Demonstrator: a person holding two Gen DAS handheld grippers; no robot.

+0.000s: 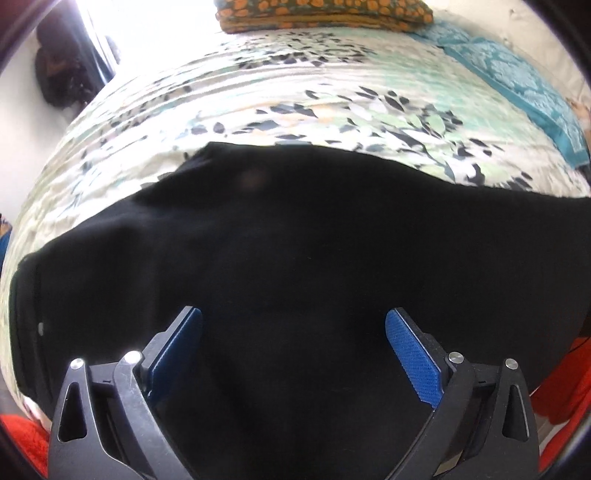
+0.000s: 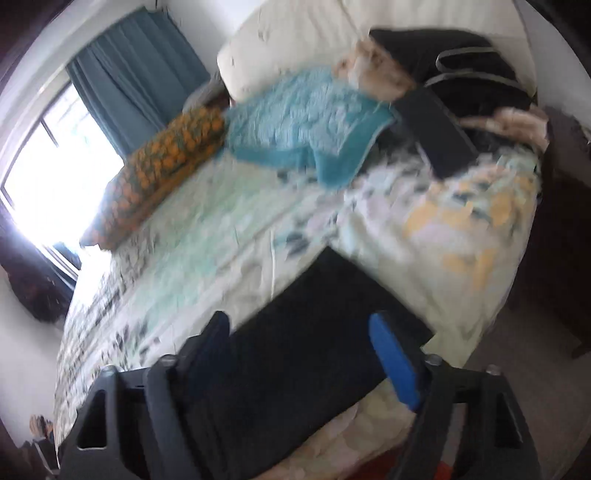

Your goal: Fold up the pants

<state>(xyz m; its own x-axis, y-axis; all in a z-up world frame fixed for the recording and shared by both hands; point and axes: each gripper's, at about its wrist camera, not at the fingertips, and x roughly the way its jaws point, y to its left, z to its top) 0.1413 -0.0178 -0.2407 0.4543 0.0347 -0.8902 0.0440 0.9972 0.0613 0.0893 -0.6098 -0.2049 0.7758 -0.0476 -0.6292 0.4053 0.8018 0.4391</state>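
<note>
Black pants (image 1: pixel 295 240) lie spread across a floral bedsheet (image 1: pixel 258 99); the waistband end is at the left. My left gripper (image 1: pixel 293 332) is open, its blue pads just above the cloth, holding nothing. In the blurred right wrist view one black pant leg (image 2: pixel 314 332) runs to the bed's near edge. My right gripper (image 2: pixel 299 332) is open over that leg end, with the leg showing between the fingers.
An orange patterned pillow (image 1: pixel 325 14) lies at the far side, also seen in the right wrist view (image 2: pixel 162 162). A teal quilt (image 2: pixel 303 125) and dark clothes (image 2: pixel 461 81) lie near the headboard. A window (image 2: pixel 48 177) is at left. Red fabric (image 1: pixel 569 387) is near me.
</note>
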